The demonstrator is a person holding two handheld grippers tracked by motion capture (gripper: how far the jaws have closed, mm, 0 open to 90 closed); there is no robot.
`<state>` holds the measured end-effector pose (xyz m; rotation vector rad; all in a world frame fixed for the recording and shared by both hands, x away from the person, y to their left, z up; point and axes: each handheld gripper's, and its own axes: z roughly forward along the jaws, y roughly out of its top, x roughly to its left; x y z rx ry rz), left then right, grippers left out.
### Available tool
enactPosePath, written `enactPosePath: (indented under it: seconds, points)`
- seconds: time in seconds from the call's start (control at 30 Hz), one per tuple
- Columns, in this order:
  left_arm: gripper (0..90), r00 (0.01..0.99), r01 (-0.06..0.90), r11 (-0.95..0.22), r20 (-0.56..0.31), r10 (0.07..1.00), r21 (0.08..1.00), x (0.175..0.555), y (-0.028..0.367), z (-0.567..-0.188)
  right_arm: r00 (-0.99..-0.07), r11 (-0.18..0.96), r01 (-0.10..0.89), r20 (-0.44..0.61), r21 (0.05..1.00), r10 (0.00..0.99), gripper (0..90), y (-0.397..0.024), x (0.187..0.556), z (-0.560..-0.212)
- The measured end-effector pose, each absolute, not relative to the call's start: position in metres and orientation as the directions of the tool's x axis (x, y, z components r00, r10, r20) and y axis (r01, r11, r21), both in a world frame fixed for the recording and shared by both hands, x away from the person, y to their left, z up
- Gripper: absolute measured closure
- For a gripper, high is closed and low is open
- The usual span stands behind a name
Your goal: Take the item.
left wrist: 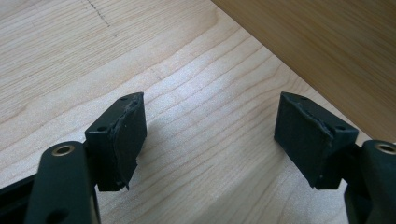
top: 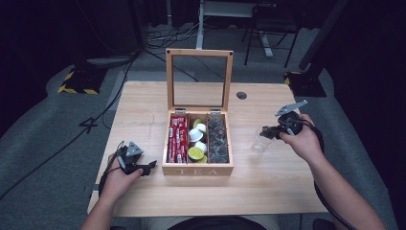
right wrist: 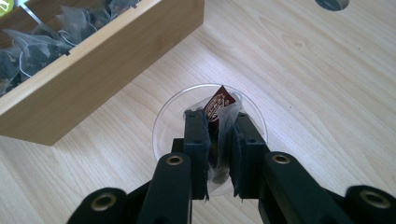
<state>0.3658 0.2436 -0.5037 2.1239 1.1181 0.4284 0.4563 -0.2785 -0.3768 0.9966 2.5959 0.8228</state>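
right gripper view shows the right gripper (right wrist: 218, 140) clamping a tea bag (right wrist: 219, 105) over a clear cup (right wrist: 163, 121).

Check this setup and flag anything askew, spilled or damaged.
Nothing spilled or askew. One oddity: the black pads on the left gripper look ragged and peeling at their edges. The tea box sits square with its lid upright, and the right gripper holds a tea bag over the clear cup.

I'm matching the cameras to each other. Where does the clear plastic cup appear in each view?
High view: clear cup, right of the tea box.
Left gripper view: not in it.
Right gripper view: centre, its rim around the jaws and tea bag.
Shared landmark: the box.
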Motion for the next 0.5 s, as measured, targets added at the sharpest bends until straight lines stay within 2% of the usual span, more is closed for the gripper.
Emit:
enactPosePath:
  seconds: [0.23,0.3,0.5]
  points:
    - [25.7,0.575,0.591,-0.392,-0.027,0.818,0.706,0.3657,0.2435,-0.5037,-0.742,0.617,0.547,-0.015,0.566,0.671,77.0,-0.2767,0.4574,-0.3815]
    - [25.6,0.575,0.591,-0.392,-0.026,0.818,0.705,0.3657,0.2435,-0.5037,-0.741,0.614,0.543,-0.017,0.572,0.671,68.5,-0.2769,0.4582,-0.3825]
    - [25.7,0.575,0.591,-0.392,-0.027,0.818,0.705,0.3657,0.2435,-0.5037,-0.732,0.594,0.538,-0.019,0.598,0.681,57.9,-0.2784,0.4572,-0.3791]
